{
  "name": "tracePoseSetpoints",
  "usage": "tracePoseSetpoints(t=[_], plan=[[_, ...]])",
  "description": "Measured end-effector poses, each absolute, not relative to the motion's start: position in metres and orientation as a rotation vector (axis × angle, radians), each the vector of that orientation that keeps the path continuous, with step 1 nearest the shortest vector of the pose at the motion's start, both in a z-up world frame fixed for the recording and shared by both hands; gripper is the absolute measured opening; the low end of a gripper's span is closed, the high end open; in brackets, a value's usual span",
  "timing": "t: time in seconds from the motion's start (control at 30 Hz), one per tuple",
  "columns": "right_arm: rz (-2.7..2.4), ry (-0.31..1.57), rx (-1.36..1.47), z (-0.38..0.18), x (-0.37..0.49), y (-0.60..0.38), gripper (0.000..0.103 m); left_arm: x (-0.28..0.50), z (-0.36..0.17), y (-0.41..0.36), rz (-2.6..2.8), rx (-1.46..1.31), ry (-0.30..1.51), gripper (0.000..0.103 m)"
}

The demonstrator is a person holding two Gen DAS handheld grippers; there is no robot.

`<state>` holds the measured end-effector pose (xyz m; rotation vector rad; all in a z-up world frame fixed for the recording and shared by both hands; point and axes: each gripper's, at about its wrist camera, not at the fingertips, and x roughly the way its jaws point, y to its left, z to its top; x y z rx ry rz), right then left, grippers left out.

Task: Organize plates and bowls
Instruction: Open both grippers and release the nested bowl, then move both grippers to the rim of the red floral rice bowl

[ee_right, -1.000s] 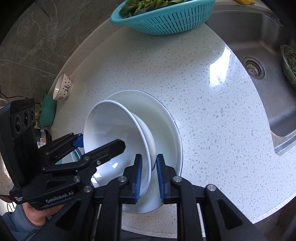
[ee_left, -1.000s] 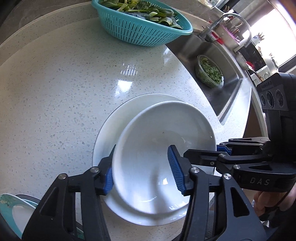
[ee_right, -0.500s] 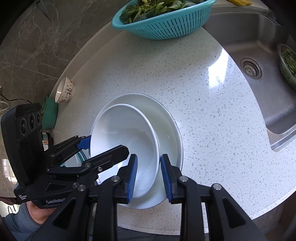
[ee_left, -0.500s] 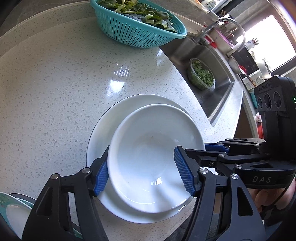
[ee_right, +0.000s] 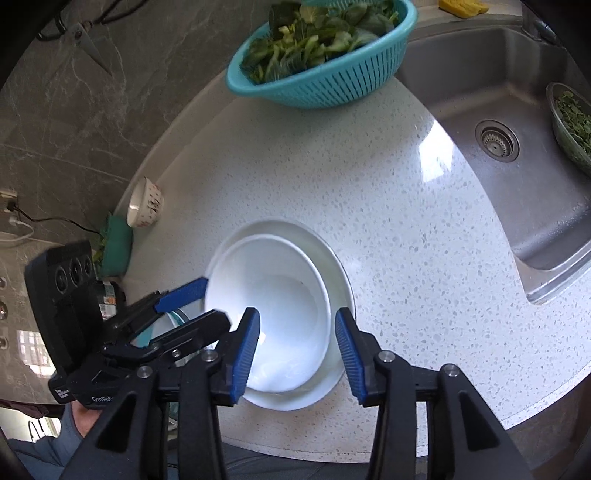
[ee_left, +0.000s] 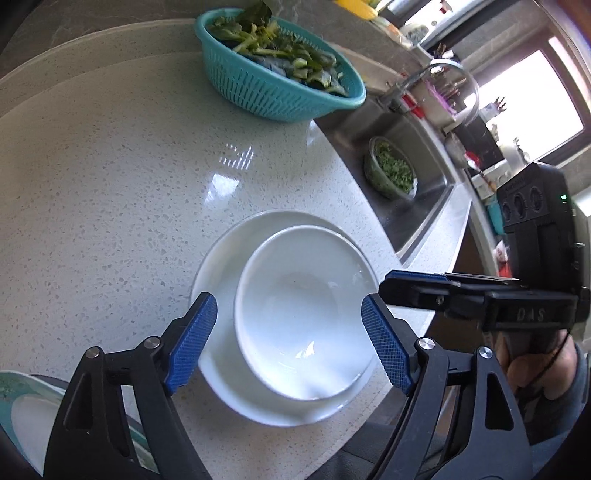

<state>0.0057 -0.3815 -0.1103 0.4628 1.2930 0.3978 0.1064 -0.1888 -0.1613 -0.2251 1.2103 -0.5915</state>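
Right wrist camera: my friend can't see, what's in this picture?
A white bowl sits inside a bigger white plate on a speckled counter, with the open right gripper above them. Farther back are a teal colander of green leaves and a steel sink.

Cut off at the lower-left edge, left of the left gripper [ee_left: 290,314] and partly behind its black finger arm: a teal-rimmed plate [ee_left: 26,417]. Far ahead of that claw, past the faucet [ee_left: 443,74]: bright clutter [ee_left: 436,99], too blurred to name.

Hidden behind the right gripper [ee_right: 297,325]'s left finger: the near-left rim of the white bowl [ee_right: 280,295]. Far ahead of this claw, clipped at the top edge: the teal colander [ee_right: 332,81] and a yellow object [ee_right: 458,5]. Ahead and right, cropped at the right edge: a glass bowl of greens [ee_right: 574,122]. Ahead and left, too small to read: the pattern on a small bowl [ee_right: 144,203].
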Motion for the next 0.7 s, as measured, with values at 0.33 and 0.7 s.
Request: tracePoseSetpoints(t=[0.33,0.7], plan=[[0.529,1.2,0.455,-0.076,0.033,-0.348,0.055,0.13,-0.109,-0.034,-0.308,-0.341,1.048,0.08],[0.738,1.172,0.341,-0.051,0.083,-0.233,0.061,0.172,-0.134,0.14,-0.021,-0.477,1.003,0.08]])
